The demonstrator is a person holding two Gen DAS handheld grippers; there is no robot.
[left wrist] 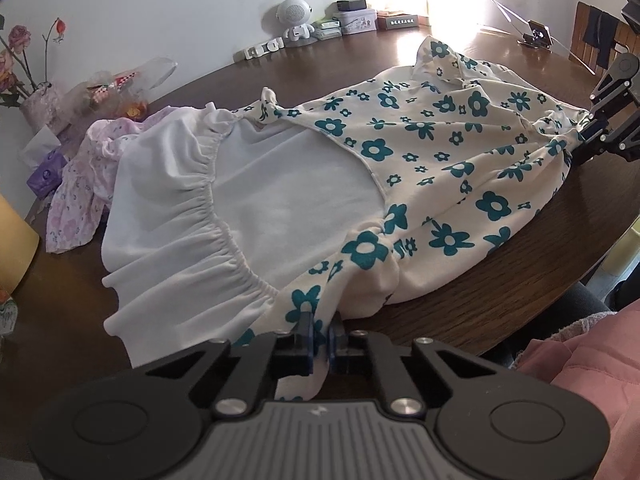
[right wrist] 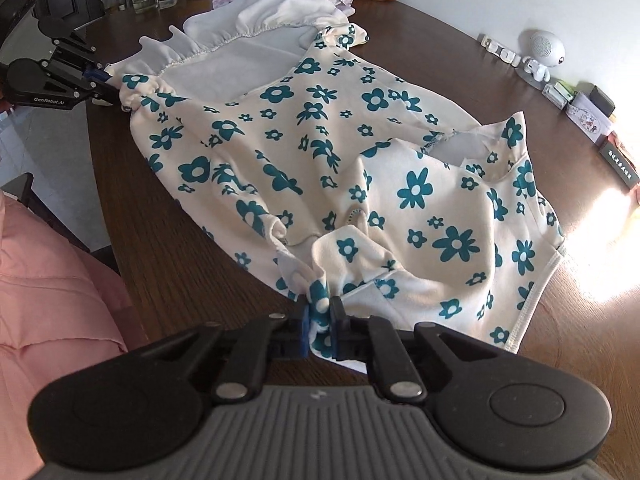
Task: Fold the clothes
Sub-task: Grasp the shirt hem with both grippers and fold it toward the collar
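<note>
Your left gripper (left wrist: 323,330) is clamped on the near edge of the flowered garment (left wrist: 440,152) (cream with teal blossoms), and your right gripper (right wrist: 320,316) pinches another bunched bit of its near edge. The garment lies spread across the dark wooden table (right wrist: 180,240), its white ruffled lining (left wrist: 192,200) turned out at the left.

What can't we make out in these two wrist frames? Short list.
- Left wrist view: table under the floral garment is covered; the far right wall is blown out by glare.
- Left wrist view: the pink floral cloth is partly hidden behind the garment's white ruffle.
- Right wrist view: text on the small boxes is too small to read.
- Both views: fabric inside the left gripper and the right gripper is hidden by the pads.
</note>
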